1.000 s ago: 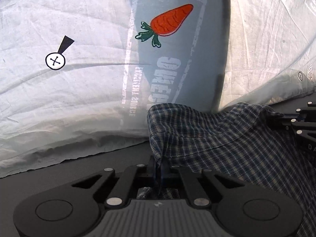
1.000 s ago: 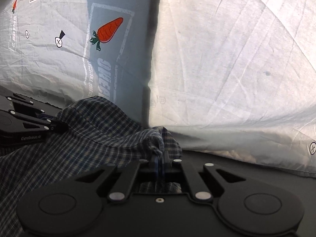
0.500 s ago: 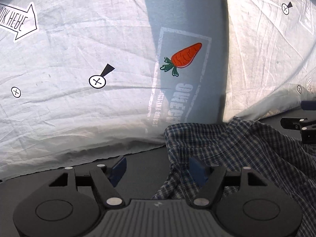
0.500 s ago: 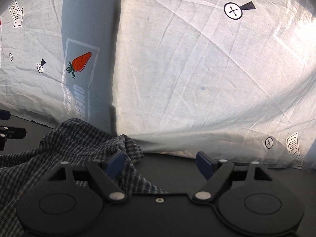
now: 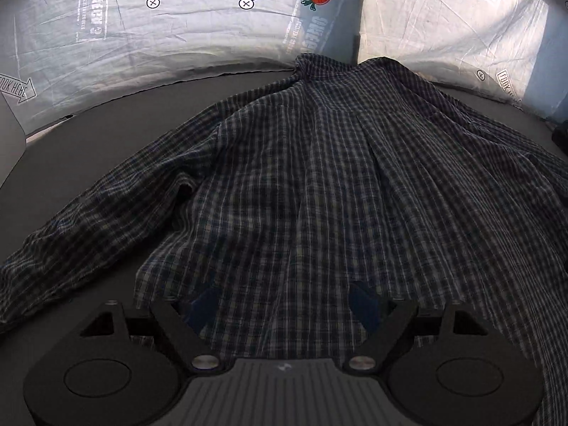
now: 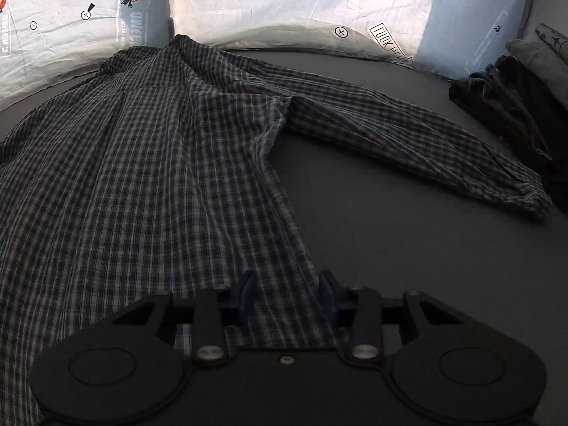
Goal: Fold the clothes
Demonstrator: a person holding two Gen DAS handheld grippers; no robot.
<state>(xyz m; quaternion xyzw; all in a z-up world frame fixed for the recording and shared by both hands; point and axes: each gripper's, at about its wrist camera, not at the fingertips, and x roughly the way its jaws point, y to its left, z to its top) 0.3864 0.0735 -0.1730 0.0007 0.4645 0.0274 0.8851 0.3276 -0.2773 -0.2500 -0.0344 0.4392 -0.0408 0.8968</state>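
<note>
A dark blue plaid shirt (image 5: 319,184) lies spread flat on the dark table (image 5: 106,142), collar at the far end near the backdrop. In the left wrist view one sleeve (image 5: 88,220) runs out to the lower left. My left gripper (image 5: 284,305) hovers over the near hem with its jaws wide and still opening, gripping nothing. In the right wrist view the shirt (image 6: 142,177) fills the left side and its other sleeve (image 6: 426,135) stretches right. My right gripper (image 6: 285,294) sits at the hem's right corner, jaws closing, with fabric between the pads but no squeeze visible.
A white printed cloth backdrop (image 5: 177,35) with carrot pictures curves round the far edge of the table. A pile of dark and grey clothes (image 6: 504,99) lies at the far right, close to the sleeve's cuff. Bare dark tabletop (image 6: 390,230) shows to the right of the shirt.
Both grippers were shut on bunched shirt fabric near the backdrop, then let go. They have drawn back to the near hem, and the shirt now lies flat.
</note>
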